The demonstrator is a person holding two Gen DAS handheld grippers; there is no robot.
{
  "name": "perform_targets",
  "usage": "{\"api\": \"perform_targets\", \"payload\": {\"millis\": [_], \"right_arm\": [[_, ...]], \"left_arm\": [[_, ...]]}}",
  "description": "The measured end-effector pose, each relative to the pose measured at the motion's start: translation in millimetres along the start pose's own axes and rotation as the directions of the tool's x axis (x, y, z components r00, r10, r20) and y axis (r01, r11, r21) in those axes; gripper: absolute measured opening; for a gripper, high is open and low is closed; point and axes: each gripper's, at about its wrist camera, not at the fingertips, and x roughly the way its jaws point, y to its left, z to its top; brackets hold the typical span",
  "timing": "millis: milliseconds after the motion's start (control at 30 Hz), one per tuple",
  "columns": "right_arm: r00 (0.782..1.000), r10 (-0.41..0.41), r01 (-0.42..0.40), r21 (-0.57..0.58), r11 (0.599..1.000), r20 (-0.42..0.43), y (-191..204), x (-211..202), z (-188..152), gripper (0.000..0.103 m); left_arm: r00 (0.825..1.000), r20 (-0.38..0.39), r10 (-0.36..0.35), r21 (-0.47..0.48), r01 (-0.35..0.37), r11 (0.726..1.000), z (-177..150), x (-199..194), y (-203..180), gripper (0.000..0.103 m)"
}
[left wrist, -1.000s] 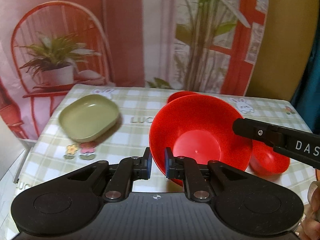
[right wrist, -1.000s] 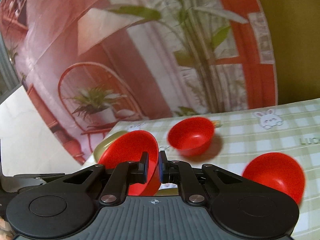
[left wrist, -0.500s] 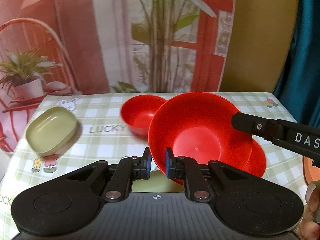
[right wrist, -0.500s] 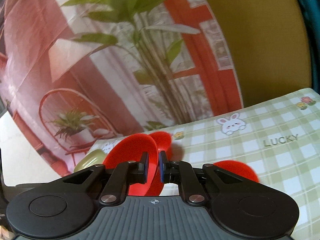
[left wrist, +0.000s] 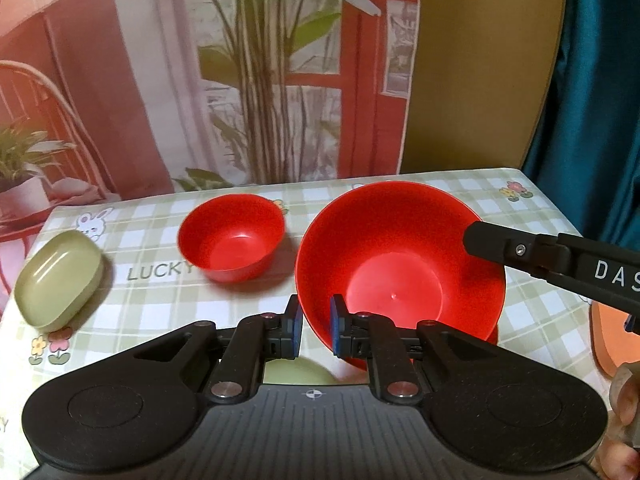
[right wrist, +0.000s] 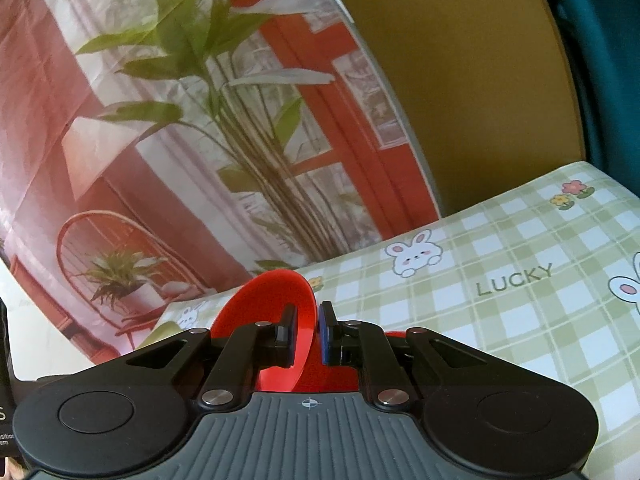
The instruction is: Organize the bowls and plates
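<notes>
My left gripper (left wrist: pixel 316 330) is shut on the near rim of a large red bowl (left wrist: pixel 400 264). My right gripper (right wrist: pixel 307 330) is shut on the same bowl's (right wrist: pixel 268 312) opposite rim, and its finger shows in the left wrist view (left wrist: pixel 516 246). Both hold the bowl above the table, over another red bowl whose edge peeks out beneath (left wrist: pixel 494 334). A small red bowl (left wrist: pixel 232 236) sits on the checked tablecloth (left wrist: pixel 160 304) to the left. A green oval plate (left wrist: pixel 60 280) lies at the far left.
Part of a green dish (left wrist: pixel 298 370) shows under my left gripper. An orange item (left wrist: pixel 608 340) lies at the right edge. A printed backdrop (left wrist: pixel 200 80) stands behind the table; a teal curtain (left wrist: pixel 600 80) hangs at the right.
Both grippers have carried the large red bowl to the right, over the other red bowl, which is now almost hidden. The small bowl and green plate have shifted left in view.
</notes>
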Motion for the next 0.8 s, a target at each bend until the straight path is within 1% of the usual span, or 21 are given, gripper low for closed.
{"api": "perform_targets", "payload": {"millis": [233,400,500,633,800], "right_arm": [[0.999,-0.032,0.032,0.027,0.999,0.007,-23,-3,4,0.012],[0.998,-0.064,0.064,0.041,0.997,-0.004,-35,-1,3,0.012],[0.997,-0.08,0.08,0.044,0.996,-0.015,-41,1,0,0.012],[0.994,-0.097,0.1,0.057,0.993,-0.041,-48,6,-5,0.012],[0.991,-0.115,0.119,0.059,0.991,-0.062,-53,12,-10,0.012]], "left_arm": [[0.999,-0.013,-0.041,0.016,0.041,0.999,4,12,-16,0.015],[0.998,-0.026,-0.06,0.025,0.061,0.998,4,21,-24,0.015],[0.998,-0.033,-0.057,0.047,0.058,0.997,3,26,-29,0.015],[0.996,-0.057,-0.066,0.051,0.069,0.996,-1,33,-29,0.015],[0.996,-0.072,-0.058,0.07,0.063,0.996,-5,41,-33,0.016]]}}
